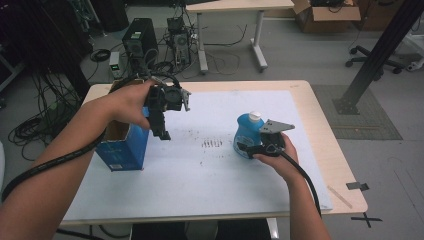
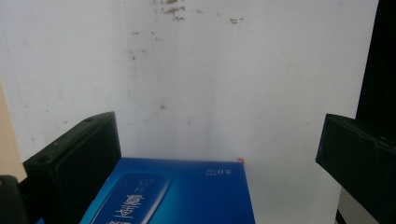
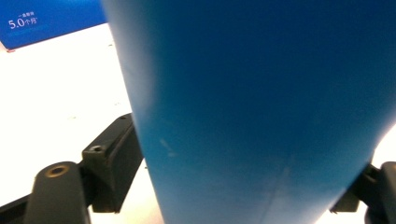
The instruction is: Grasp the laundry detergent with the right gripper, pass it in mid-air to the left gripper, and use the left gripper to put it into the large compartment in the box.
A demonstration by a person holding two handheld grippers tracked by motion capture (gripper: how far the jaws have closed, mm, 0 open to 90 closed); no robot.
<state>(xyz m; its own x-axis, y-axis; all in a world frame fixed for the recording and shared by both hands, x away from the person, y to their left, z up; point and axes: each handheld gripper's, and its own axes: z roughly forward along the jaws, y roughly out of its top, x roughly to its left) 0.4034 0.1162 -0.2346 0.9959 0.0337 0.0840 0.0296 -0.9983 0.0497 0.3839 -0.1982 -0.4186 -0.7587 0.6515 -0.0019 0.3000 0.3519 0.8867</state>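
Note:
A blue bottle [image 1: 247, 132] with a white cap stands upright on the white mat [image 1: 200, 175], right of centre. My right gripper [image 1: 247, 149] reaches it from the near side, low on its body. In the right gripper view the bottle [image 3: 257, 93] spans the gap and both jaws meet its sides, so the right gripper [image 3: 252, 154] is shut on it. An open-topped blue box [image 1: 122, 147] stands at the mat's left edge. My left gripper [image 1: 162, 132] hangs beside the box's right side, pointing down. Its jaws stand wide open over the box [image 2: 187, 196], with nothing between them [image 2: 219, 128].
The mat covers most of a light wooden table [image 1: 320, 125]. Dark smudges [image 1: 212, 143] mark the mat's middle. Beyond the far edge are computer towers [image 1: 140, 40], floor cables and another table [image 1: 235, 10]. A black post [image 1: 375, 55] rises at the right.

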